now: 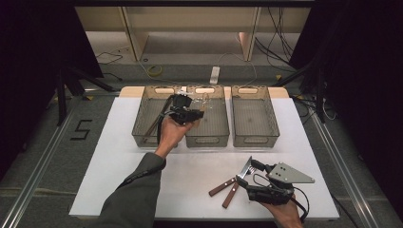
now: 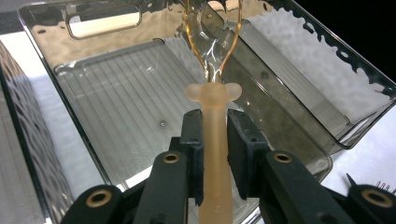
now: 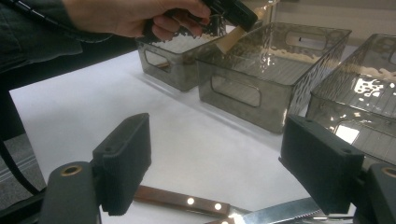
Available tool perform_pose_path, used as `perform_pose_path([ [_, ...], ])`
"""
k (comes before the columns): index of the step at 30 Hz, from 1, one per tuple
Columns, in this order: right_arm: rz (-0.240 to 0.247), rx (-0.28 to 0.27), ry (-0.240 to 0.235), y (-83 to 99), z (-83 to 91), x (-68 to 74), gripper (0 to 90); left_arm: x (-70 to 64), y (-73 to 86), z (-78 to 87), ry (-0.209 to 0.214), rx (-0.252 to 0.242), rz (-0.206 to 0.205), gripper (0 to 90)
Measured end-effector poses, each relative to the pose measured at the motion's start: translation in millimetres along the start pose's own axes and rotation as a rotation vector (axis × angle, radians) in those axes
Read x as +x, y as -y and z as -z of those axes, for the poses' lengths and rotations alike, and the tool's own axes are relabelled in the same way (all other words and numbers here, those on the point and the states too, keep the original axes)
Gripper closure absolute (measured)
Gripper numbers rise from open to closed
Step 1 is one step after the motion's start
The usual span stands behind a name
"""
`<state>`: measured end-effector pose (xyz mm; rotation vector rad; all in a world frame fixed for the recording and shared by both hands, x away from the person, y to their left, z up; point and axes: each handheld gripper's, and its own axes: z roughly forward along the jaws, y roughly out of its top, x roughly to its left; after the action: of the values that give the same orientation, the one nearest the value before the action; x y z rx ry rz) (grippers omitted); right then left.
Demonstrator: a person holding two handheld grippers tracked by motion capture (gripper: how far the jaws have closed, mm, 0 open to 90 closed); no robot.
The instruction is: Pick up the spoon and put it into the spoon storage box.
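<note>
The left gripper [image 2: 215, 154] was clamped on the stem of a translucent amber plastic spoon-like utensil [image 2: 214, 126], which it held over the middle smoked-plastic bin [image 1: 207, 129] of three set in a row on the white table [image 1: 104, 156]. In the left gripper view the utensil's stem ran up between the two black jaws and its clear glossy head hung above the ribbed floor of that bin, near its far wall with the handle slot; whether the head touched the wall could not be told. The bin to the left of the middle bin [image 1: 142, 124] held a brown-handled item, and the bin to the right of the middle bin [image 1: 254, 121] looked empty. The right gripper [image 3: 233, 163] stood wide open, well in front of the middle bin, just above a wood-handled knife with steel rivets [image 3: 187, 201] and a second wood-handled piece [image 1: 231, 194] lying beside it. The step in hand looked to be dropping the utensil into the middle bin; doing it well would mean lowering it until it sat inside the walls, tipping it flat along the bin's length, then opening the jaws cleanly so the light plastic did not catch a pad and flick out.
</note>
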<state>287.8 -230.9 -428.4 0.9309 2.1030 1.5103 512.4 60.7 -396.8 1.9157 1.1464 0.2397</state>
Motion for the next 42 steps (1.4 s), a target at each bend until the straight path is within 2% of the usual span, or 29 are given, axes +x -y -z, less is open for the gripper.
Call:
perform_pose_path([
  [4, 0.002, 0.002, -0.002, 0.0, -0.6, 0.5, 25.0, 2.0, 2.0, -6.2, -0.001, 0.030, 0.006, 74.1],
  [7, 0.004, 0.003, -0.001, 0.0, -0.6, 0.4, 25.0, 1.3, 2.1, -7.2, -0.001, 0.030, 0.006, 61.5],
  [11, 0.002, 0.001, -0.001, 0.2, -0.4, -0.3, 25.0, 0.2, 0.7, -0.4, 0.016, 0.012, 0.002, 52.3],
  [13, 0.002, 0.003, -0.001, 0.2, -0.5, 0.1, 25.0, -2.3, 0.2, 3.3, 0.028, 0.029, -0.011, 45.1],
  [14, 0.003, 0.004, -0.001, 0.2, -0.6, 0.3, 25.0, -3.8, 0.4, 6.3, 0.023, 0.037, -0.030, 41.4],
  [17, 0.005, 0.003, -0.002, 0.4, -1.2, 0.8, 25.0, -6.2, 2.9, 17.7, 0.042, 0.017, -0.046, 34.8],
  [21, 0.002, 0.011, -0.003, 0.8, -1.9, 0.8, 25.0, -6.5, 7.3, 36.2, 0.055, -0.032, -0.032, 27.9],
  [25, 0.003, 0.018, -0.003, 1.2, -3.3, 0.7, 25.0, -7.6, 14.7, 52.9, 0.067, -0.058, -0.057, 17.3],
  [28, 0.001, 0.020, -0.005, 1.2, -3.8, 0.6, 25.0, -6.8, 20.6, 64.0, 0.104, -0.090, -0.047, 15.8],
  [29, -0.003, 0.021, -0.006, 1.2, -4.3, 0.7, 25.0, -6.9, 21.0, 66.3, 0.111, -0.091, -0.057, 15.8],
  [31, -0.003, 0.019, -0.007, 1.0, -5.3, 0.9, 25.1, -8.0, 21.1, 71.9, 0.102, -0.100, -0.085, 15.8],
  [35, 0.000, 0.019, -0.011, 0.5, -5.5, 1.6, 25.0, -11.0, 23.0, 81.7, 0.103, -0.120, -0.103, 15.8],
  [40, -0.005, 0.035, -0.012, 0.4, -7.7, 1.6, 25.0, -14.2, 32.2, 89.4, 0.124, -0.132, -0.090, 15.8],
  [42, -0.001, 0.039, -0.014, -0.2, -8.3, 2.3, 25.1, -16.6, 38.3, 91.4, 0.125, -0.125, -0.105, 15.8],
])
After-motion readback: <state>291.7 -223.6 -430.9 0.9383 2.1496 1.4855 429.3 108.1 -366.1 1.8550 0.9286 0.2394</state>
